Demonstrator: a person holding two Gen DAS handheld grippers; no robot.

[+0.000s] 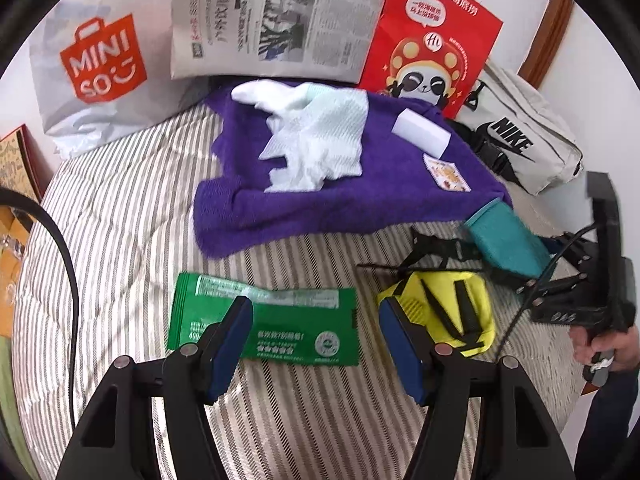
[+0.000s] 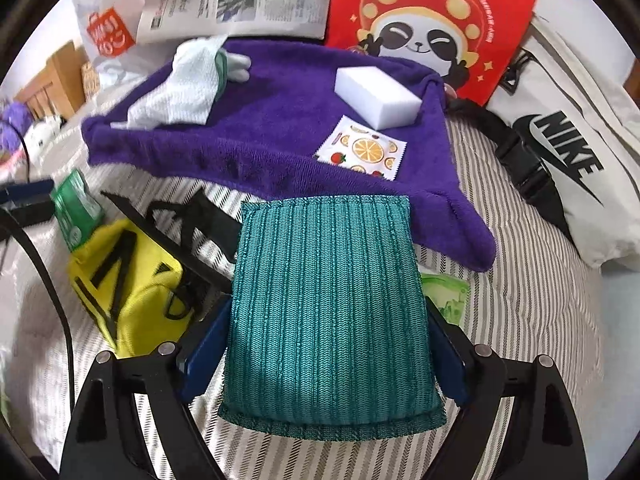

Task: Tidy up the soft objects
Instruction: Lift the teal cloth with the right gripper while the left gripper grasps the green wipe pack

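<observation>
A striped quilt (image 1: 120,208) fills the left wrist view. The left gripper (image 1: 312,344) hovers wide apart and empty over a green packet (image 1: 296,332) at lower centre. A purple towel (image 1: 360,196) lies mid-frame; behind it a bag (image 1: 100,64) reads "MINISO".

In the right wrist view, the right gripper (image 2: 328,344) pinches a teal pad (image 2: 324,300) by its sides, centre frame. The pad looks light and squashy, so an edge grip should suit. "NIKE" marks the pouch (image 2: 568,152) at the right.

Both grippers (image 1: 316,344) (image 2: 326,354) have black frames, blue pads (image 1: 228,340), silver screws; a bare hand (image 1: 612,350) shows.
</observation>
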